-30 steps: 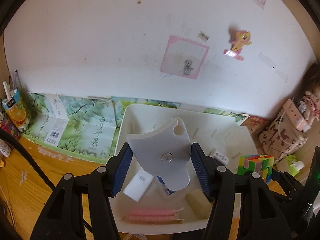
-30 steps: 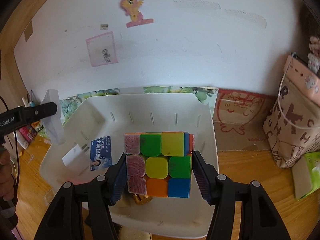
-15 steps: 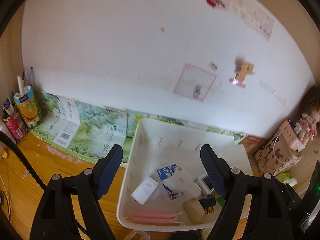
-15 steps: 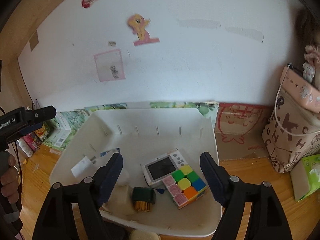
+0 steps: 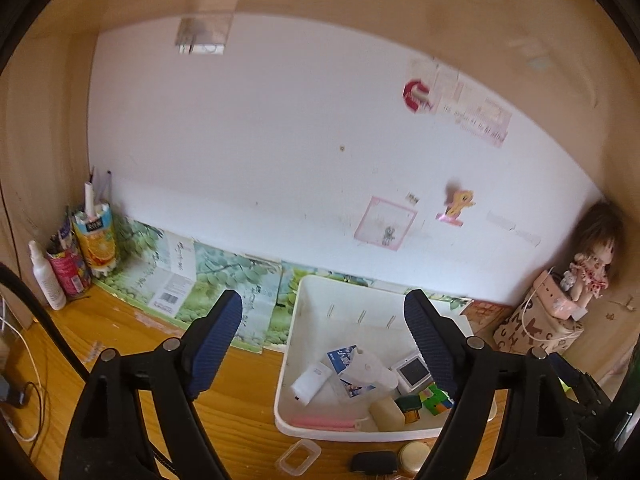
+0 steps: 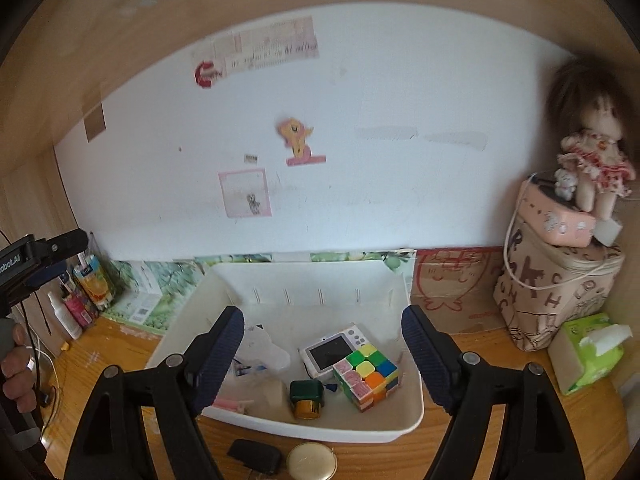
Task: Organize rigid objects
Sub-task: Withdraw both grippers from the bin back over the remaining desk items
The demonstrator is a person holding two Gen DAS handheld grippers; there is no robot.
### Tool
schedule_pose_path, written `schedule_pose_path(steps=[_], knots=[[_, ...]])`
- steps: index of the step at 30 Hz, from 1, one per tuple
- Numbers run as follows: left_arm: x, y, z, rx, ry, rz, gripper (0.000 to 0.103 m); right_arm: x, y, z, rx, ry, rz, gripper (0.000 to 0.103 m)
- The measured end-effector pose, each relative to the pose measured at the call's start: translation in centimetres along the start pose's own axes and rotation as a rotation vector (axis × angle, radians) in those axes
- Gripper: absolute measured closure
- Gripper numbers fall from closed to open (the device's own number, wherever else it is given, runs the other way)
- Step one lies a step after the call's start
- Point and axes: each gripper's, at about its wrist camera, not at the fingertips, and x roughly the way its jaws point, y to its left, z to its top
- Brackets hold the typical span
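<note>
A white bin (image 5: 288, 360) stands on the wooden desk against the wall. In it lie a colourful puzzle cube (image 6: 366, 376), a white toy camera (image 6: 332, 350), a flat white plastic piece (image 5: 370, 372), a small white box (image 5: 310, 382), a beige block (image 5: 386, 412), a green box (image 6: 306, 394) and a pink item (image 5: 324, 423). My left gripper (image 5: 323, 304) hangs above and in front of the bin, its jaws opening with nothing between them. My right gripper (image 6: 323, 316) is open and empty, also raised over the bin (image 6: 412, 400).
In front of the bin lie a clear plastic box (image 5: 300, 456), a black case (image 6: 254, 454) and a round gold tin (image 6: 312, 466). A juice carton (image 5: 96, 240) and bottles stand far left. A patterned bag (image 6: 556, 292) with a doll and a green tissue pack (image 6: 584, 352) stand right.
The left gripper let go of the flat white piece and the right let go of the cube; both now lie in the bin. Both grippers opened, rose and drew back.
</note>
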Motion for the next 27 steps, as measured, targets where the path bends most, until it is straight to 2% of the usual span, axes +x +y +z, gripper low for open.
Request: schedule_pose_path(steps=[8, 13, 21, 27], knots=[[-3.6, 1.3, -0.1, 0.021, -0.050, -0.006, 0.017, -4.3, 0.2, -0.4, 0.063, -0.086, -0.041, 0.021], [-5.0, 2.3, -0.7, 0.028, -0.047, -0.004, 0.017, -5.9, -0.4, -1.3, 0.136, -0.122, -0.071, 0.021], [-5.3, 3.5, -2.9, 0.041, 0.019, 0.019, 0.017, -6.2, -2.5, -4.2, 0.309, -0.072, -0.100, 0.021], [-4.3, 4.4, -4.6, 0.067, 0.101, 0.054, 0.017, -5.0, -4.9, -7.2, 0.507, 0.007, -0.141, 0.021]])
